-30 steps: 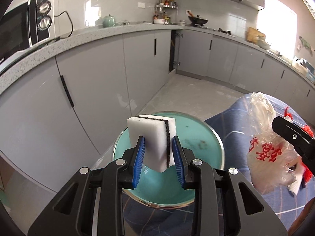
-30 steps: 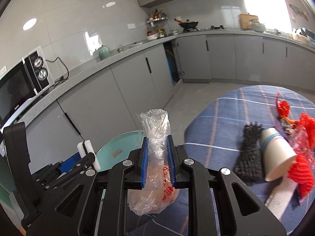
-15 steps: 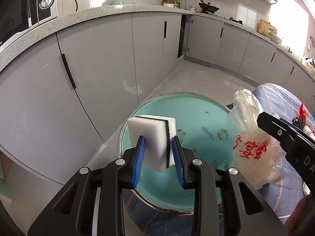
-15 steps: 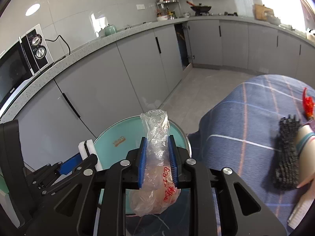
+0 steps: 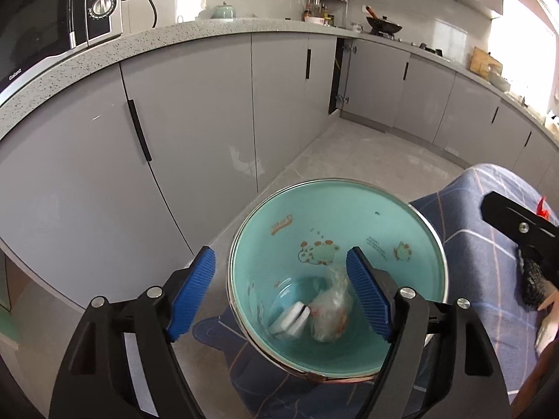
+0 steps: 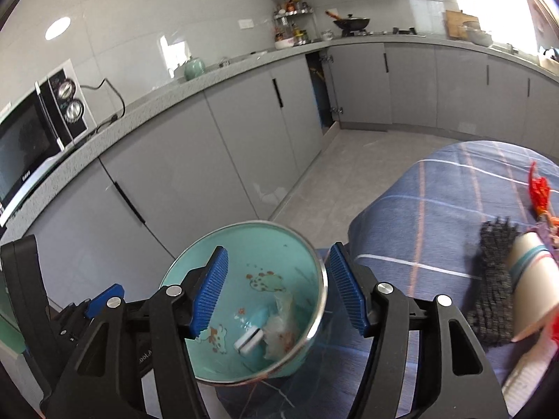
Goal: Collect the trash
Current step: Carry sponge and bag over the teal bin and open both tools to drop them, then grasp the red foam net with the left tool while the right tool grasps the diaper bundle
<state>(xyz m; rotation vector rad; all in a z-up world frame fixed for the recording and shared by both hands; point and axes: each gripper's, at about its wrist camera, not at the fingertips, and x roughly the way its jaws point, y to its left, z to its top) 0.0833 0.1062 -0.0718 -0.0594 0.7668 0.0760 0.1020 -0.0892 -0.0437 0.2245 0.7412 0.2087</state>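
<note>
With both tongs spread wide and gripping nothing, the left gripper (image 5: pixel 281 289) and right gripper (image 6: pixel 277 289) hang right over the teal bin (image 5: pixel 349 216). Down at the bin's bottom sit the white sponge (image 5: pixel 291 319) and the crumpled plastic bag (image 5: pixel 330 317), touching each other. Just right of the bin, on the blue plaid tablecloth (image 6: pixel 436 202), are a black mesh bundle (image 6: pixel 494 279) and a paper cup (image 6: pixel 532 279).

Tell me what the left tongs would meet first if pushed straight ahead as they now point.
Probably the teal bin: the open left tongs aim into its mouth, toward the white sponge and plastic bag at the bottom. Depth is unclear.
</note>
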